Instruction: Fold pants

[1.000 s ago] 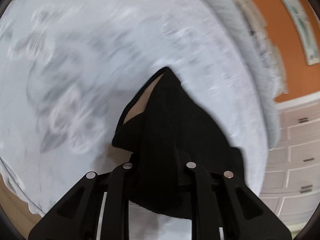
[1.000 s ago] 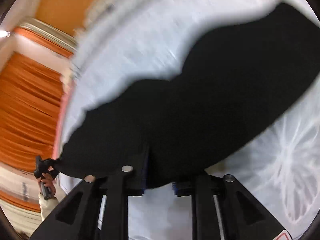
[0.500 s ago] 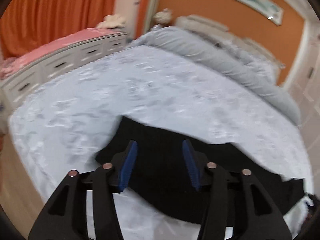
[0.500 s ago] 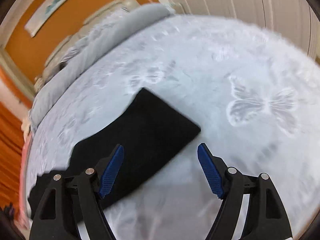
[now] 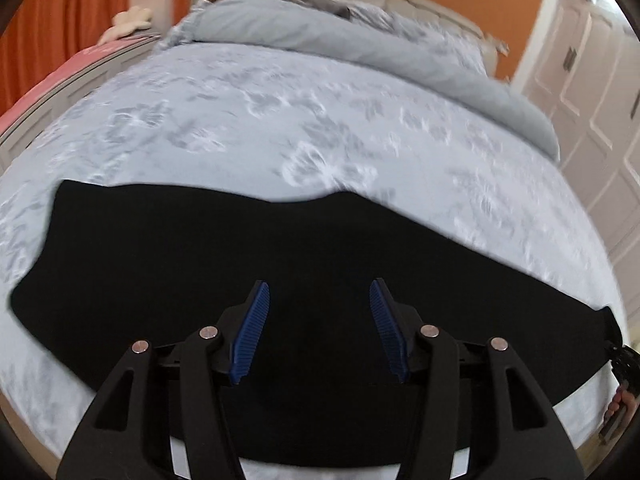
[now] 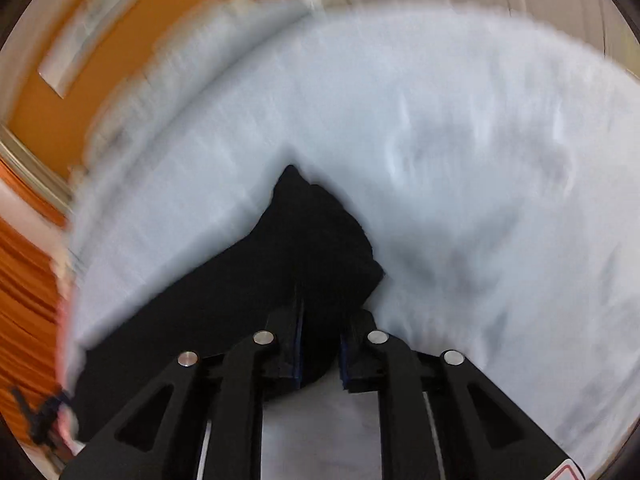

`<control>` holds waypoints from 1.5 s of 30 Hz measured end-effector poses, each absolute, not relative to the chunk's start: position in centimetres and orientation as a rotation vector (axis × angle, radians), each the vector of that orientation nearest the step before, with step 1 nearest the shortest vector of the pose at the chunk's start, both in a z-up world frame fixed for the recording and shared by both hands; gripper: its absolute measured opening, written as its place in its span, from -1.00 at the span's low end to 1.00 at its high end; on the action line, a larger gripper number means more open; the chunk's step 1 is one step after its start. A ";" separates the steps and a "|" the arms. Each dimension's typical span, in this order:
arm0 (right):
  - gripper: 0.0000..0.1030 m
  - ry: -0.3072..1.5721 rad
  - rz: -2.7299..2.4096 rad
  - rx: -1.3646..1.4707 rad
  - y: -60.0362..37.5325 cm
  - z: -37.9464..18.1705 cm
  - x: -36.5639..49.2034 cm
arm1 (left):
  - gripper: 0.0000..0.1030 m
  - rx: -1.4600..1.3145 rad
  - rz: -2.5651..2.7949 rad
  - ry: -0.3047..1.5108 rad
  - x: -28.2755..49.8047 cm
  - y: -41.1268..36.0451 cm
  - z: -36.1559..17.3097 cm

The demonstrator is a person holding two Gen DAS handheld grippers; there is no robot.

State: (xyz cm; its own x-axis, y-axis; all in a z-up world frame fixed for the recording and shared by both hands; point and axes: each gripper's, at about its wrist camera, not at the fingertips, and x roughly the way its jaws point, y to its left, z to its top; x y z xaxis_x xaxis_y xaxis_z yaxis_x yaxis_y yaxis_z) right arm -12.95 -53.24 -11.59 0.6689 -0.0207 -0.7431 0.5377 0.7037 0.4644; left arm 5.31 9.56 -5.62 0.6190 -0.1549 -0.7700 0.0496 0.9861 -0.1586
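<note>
The black pants [image 5: 248,256] lie folded lengthwise in a long band across the near part of the pale blue bedspread [image 5: 280,120]. My left gripper [image 5: 318,328] is open, its blue pads apart above the middle of the band, holding nothing. In the right wrist view my right gripper [image 6: 320,344] is shut on one end of the pants [image 6: 312,240], and the cloth bunches up to a peak between the fingers. That view is blurred by motion. The right gripper also shows at the pants' far right end in the left wrist view [image 5: 620,356].
A rolled grey duvet [image 5: 360,36] and pillows lie at the head of the bed. White panelled wardrobe doors [image 5: 592,92] stand to the right. Orange curtains [image 5: 60,28] and a pink-topped unit [image 5: 48,84] stand on the left. The walls are orange.
A second ago both grippers held the pants. Half a second ago both were open with the pants laid flat. Now the right gripper has shut on the pants' end; the left stays open.
</note>
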 end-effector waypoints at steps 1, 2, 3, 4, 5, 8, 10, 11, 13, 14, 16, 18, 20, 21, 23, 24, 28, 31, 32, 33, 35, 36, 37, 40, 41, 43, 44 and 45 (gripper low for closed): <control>-0.61 0.756 -0.368 0.719 -53.0 -10.8 -13.3 | -0.01 -0.117 -0.117 0.905 5.4 9.2 -6.3; -0.44 0.770 -0.409 0.721 -52.9 -9.9 -13.7 | -0.01 -0.100 -0.112 0.920 5.7 8.8 -7.2; -0.11 0.771 -0.467 0.716 -52.8 -8.9 -14.3 | -0.01 -0.087 -0.100 0.925 5.7 8.6 -7.6; -0.08 0.731 -0.565 0.690 -52.4 -7.4 -15.5 | -0.01 -0.075 -0.104 0.921 5.6 8.5 -7.9; -0.08 0.655 -0.627 0.639 -51.4 -5.7 -16.8 | -0.01 -0.068 -0.106 0.914 5.5 8.4 -8.0; -0.26 0.591 -0.532 0.492 -46.4 -2.2 -16.6 | 0.00 -0.085 -0.105 0.924 5.7 8.9 -8.2; -0.51 0.655 -0.366 0.420 -41.8 -1.4 -13.4 | 0.00 -0.114 -0.115 0.921 5.9 9.3 -8.0; -0.51 0.696 -0.268 0.381 -38.8 -1.4 -11.2 | 0.00 -0.112 -0.102 0.905 5.8 9.4 -7.9; -0.52 0.765 -0.087 0.326 -32.8 -2.1 -7.3 | 0.00 -0.087 -0.084 0.887 5.6 9.4 -7.7; -0.52 0.792 -0.005 0.308 -29.6 -2.6 -5.4 | 0.00 -0.070 -0.078 0.874 5.4 9.5 -7.6; -0.52 0.858 0.149 0.273 -23.8 -3.9 -1.4 | 0.00 -0.045 -0.063 0.860 5.1 9.8 -7.4; -0.52 0.895 0.244 0.215 -18.3 -5.0 1.4 | 0.00 -0.042 -0.061 0.862 5.1 10.2 -7.3; -0.52 0.910 0.321 0.171 -13.9 -5.3 3.8 | 0.00 -0.044 -0.057 0.869 5.2 10.7 -7.1; -0.52 0.913 0.341 0.158 -12.2 -5.7 4.8 | 0.00 -0.040 -0.047 0.871 5.3 11.0 -7.0; -0.52 0.930 0.397 0.145 -8.8 -6.2 7.0 | 0.00 -0.025 -0.026 0.867 5.4 11.4 -6.7; -0.52 0.932 0.414 0.144 -8.2 -6.2 7.1 | 0.00 -0.015 -0.010 0.865 5.4 11.7 -6.6; -0.62 0.942 0.478 0.097 -3.7 -6.1 9.9 | 0.14 0.037 0.049 0.863 5.6 12.5 -6.4; -0.64 0.959 0.477 0.036 -0.9 -7.2 11.7 | 0.14 0.031 0.067 0.876 6.0 13.4 -6.3; -0.64 0.968 0.468 0.023 -0.5 -7.7 12.2 | 0.14 0.023 0.072 0.878 6.2 13.7 -6.3; -0.67 0.974 0.458 0.019 -0.4 -8.1 12.5 | 0.14 0.015 0.075 0.881 6.3 14.0 -6.3; -0.76 0.978 0.442 0.017 -0.2 -9.2 13.7 | 0.14 -0.007 0.080 0.890 6.6 14.7 -6.3; -0.77 0.974 0.440 0.022 0.0 -9.3 14.1 | 0.14 -0.009 0.082 0.894 6.7 14.9 -6.3; -0.78 0.975 0.442 0.034 0.0 -9.4 14.5 | 0.14 -0.011 0.084 0.895 6.7 15.1 -6.3; -0.80 0.977 0.440 0.051 0.0 -9.6 15.4 | 0.14 -0.023 0.083 0.898 6.9 15.5 -6.3; -0.80 0.977 0.440 0.049 0.1 -9.7 15.6 | 0.14 -0.025 0.084 0.899 7.0 15.5 -6.3; -0.80 0.976 0.438 0.037 0.2 -9.7 15.5 | 0.14 -0.025 0.083 0.901 7.0 15.6 -6.4; -0.80 0.975 0.438 0.040 0.1 -9.5 15.4 | 0.14 -0.023 0.083 0.902 7.0 15.5 -6.4; -0.80 0.971 0.439 0.046 0.0 -9.2 15.2 | 0.14 -0.021 0.082 0.903 7.0 15.4 -6.4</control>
State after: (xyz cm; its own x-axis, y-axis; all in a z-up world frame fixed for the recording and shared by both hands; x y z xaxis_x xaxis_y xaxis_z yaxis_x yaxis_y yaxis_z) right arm 15.18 0.04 -9.17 0.4841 0.3809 -0.7878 -0.3399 0.9114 0.2318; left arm 7.02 15.45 -6.45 0.6160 0.0624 -0.7853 -0.0803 0.9966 0.0162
